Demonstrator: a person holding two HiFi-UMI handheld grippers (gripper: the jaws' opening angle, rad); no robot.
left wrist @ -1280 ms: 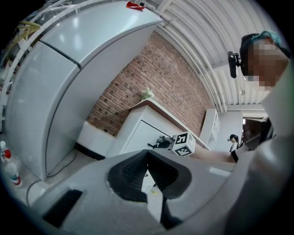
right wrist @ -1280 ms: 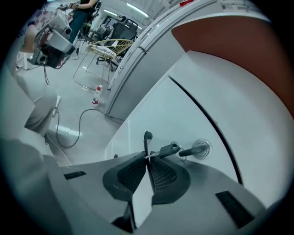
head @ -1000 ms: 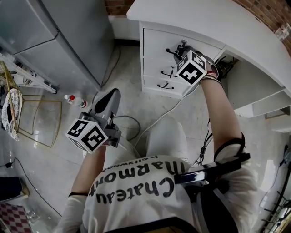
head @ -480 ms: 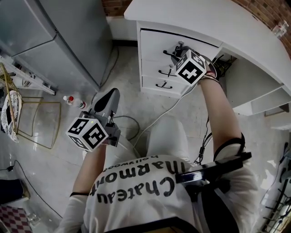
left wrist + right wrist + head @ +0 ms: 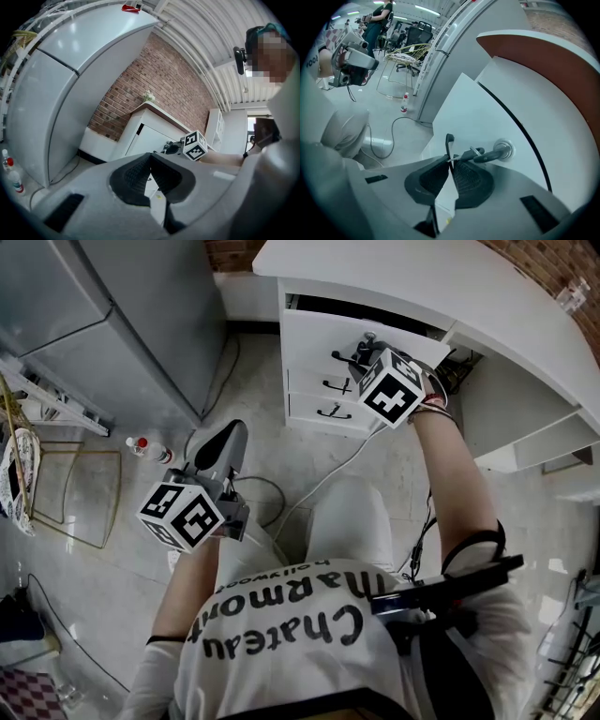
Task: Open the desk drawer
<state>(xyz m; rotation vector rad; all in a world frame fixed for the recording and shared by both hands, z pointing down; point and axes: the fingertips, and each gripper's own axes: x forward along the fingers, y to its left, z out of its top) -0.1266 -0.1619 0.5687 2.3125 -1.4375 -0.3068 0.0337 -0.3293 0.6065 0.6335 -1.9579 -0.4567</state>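
Slightly out, top drawer (image 5: 314,334), handle (image 5: 487,154) crosswise

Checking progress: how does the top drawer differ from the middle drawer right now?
The top drawer stands out with a dark gap behind its front; the middle drawer sits flush. The right gripper is shut on the top handle; the middle handle is free. Both are white.

I count one desk (image 5: 422,282) at upper right, with three drawers (image 5: 314,338) and one handle (image 5: 336,385) on each. One fridge (image 5: 122,306) at upper left. Two grippers: left gripper (image 5: 225,439), right gripper (image 5: 361,351).
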